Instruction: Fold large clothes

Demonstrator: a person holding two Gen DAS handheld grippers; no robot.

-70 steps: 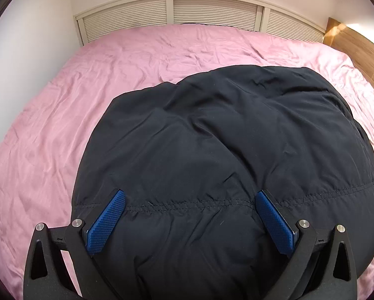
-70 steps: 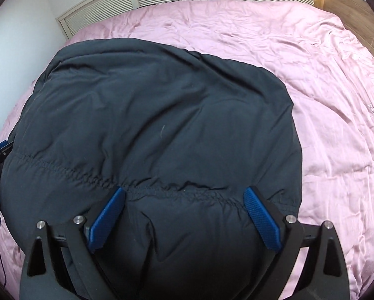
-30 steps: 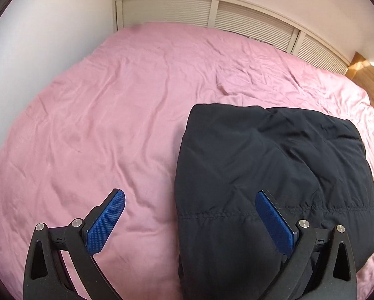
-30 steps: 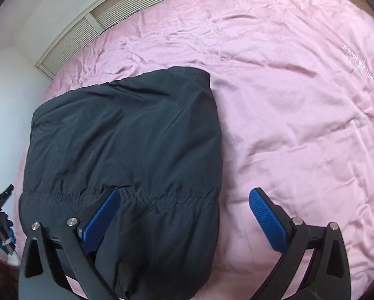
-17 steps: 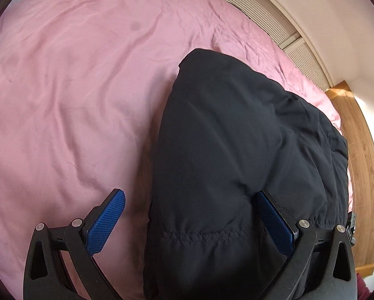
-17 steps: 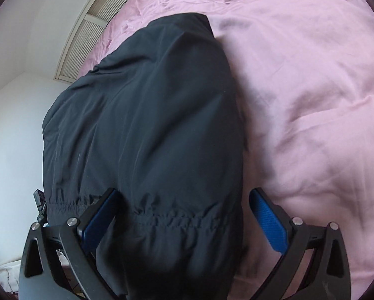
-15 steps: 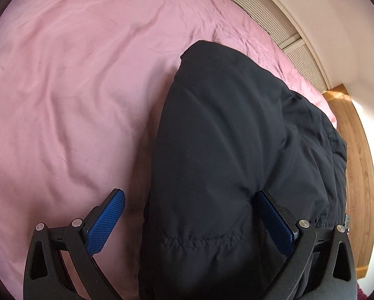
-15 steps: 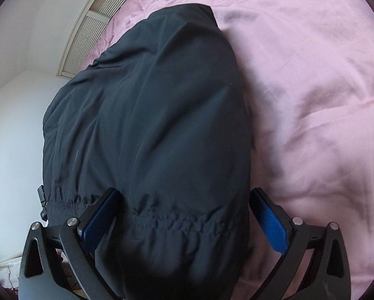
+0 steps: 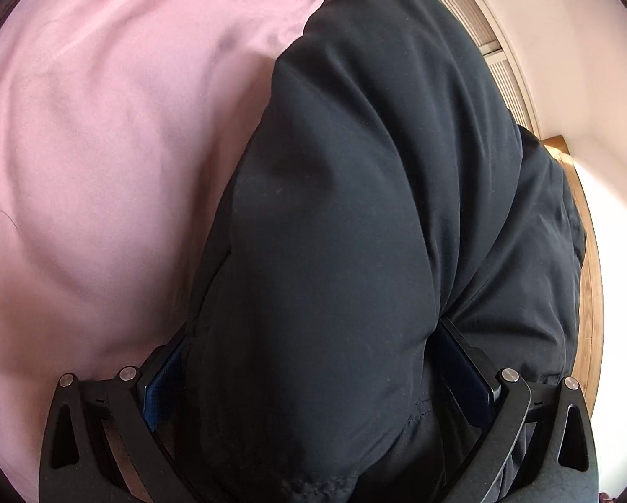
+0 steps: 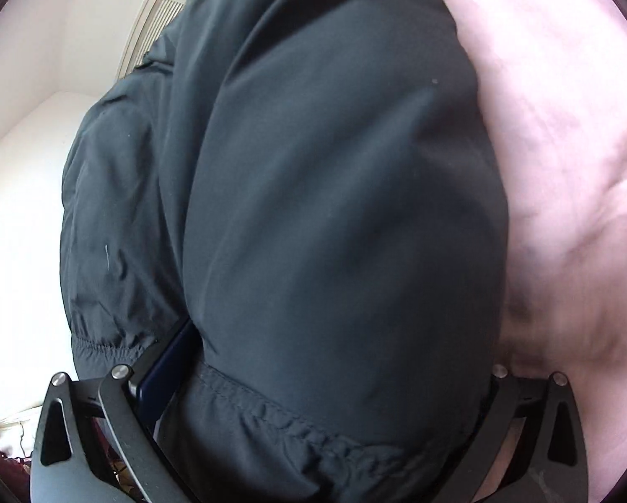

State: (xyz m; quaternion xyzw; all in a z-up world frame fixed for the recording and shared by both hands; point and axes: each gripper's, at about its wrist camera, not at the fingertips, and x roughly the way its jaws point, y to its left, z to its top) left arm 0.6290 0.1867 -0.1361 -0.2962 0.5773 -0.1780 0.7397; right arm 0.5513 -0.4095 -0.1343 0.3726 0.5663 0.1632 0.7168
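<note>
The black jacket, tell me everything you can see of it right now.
The black jacket is a puffy, padded garment in smooth, slightly shiny dark fabric, folded into a thick bundle. A gathered, stitched elastic hem runs across its near edge. It lies on the pink bedsheet, bulging between the wide-spread fingers of both tongs: the left tongs straddle one side fold, the right tongs the other. Its fabric presses against a blue pad. Soft creases run lengthwise.

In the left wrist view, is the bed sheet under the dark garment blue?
No, the bed sheet beside the dark garment is plainly pink.
</note>
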